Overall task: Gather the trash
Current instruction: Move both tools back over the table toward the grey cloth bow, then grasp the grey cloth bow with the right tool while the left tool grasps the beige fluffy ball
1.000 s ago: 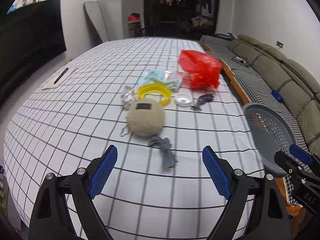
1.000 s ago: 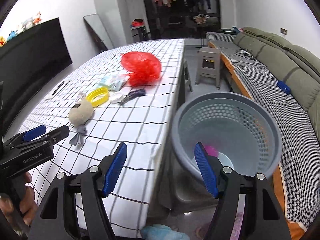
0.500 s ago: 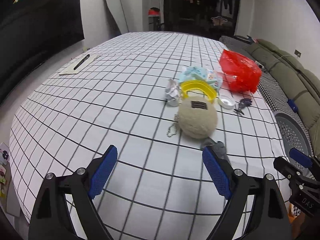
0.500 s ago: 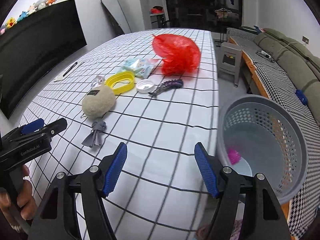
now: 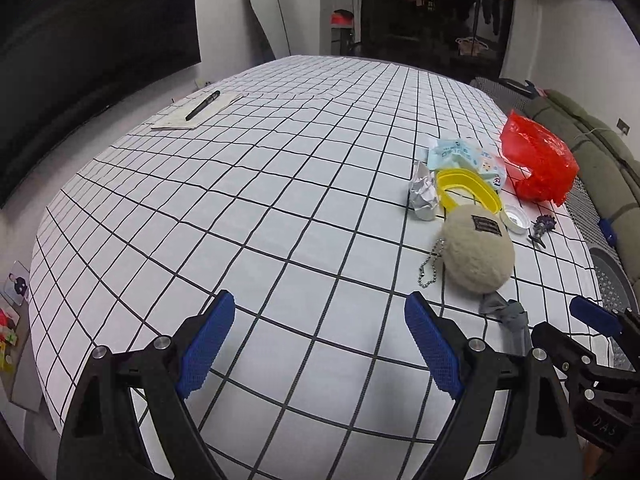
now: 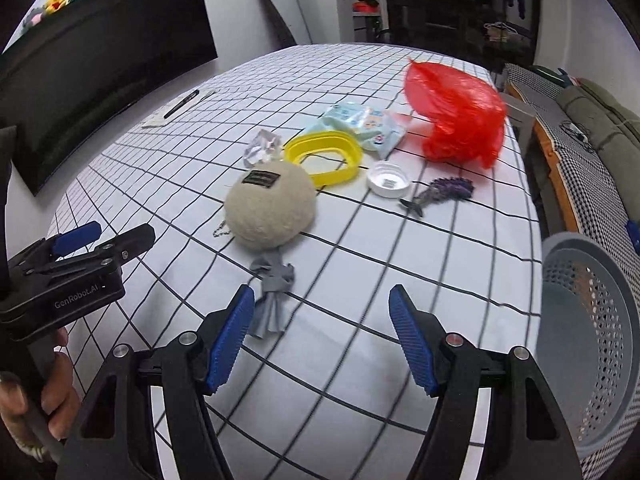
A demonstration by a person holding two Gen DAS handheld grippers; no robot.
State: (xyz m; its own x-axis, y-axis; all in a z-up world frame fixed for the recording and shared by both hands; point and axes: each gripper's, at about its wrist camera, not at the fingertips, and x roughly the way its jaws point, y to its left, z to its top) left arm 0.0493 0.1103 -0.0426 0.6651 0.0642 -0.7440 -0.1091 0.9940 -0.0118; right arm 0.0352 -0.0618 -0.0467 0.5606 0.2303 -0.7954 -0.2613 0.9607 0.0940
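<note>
On the checked tablecloth lie a red plastic bag (image 6: 456, 114), a pale blue wrapper (image 6: 362, 122), a crumpled foil scrap (image 6: 262, 148), a yellow ring lid (image 6: 322, 156), a white cap (image 6: 389, 179), a purple scrap (image 6: 442, 192), a beige plush ball (image 6: 270, 204) and a grey rag (image 6: 272, 286). My right gripper (image 6: 322, 340) is open and empty, just in front of the rag. My left gripper (image 5: 318, 344) is open and empty over bare cloth, left of the plush ball (image 5: 476, 254). A grey basket (image 6: 588, 332) stands off the table's right edge.
A pen on paper (image 5: 202, 106) lies at the table's far left. A sofa (image 6: 592, 120) runs along the right. A dark screen (image 6: 100, 56) fills the left wall. The other gripper shows at the left of the right wrist view (image 6: 76, 260).
Both grippers swung left: the right one left the basket and now faces the trash on the table, the left one now faces bare cloth. Both stayed open.
</note>
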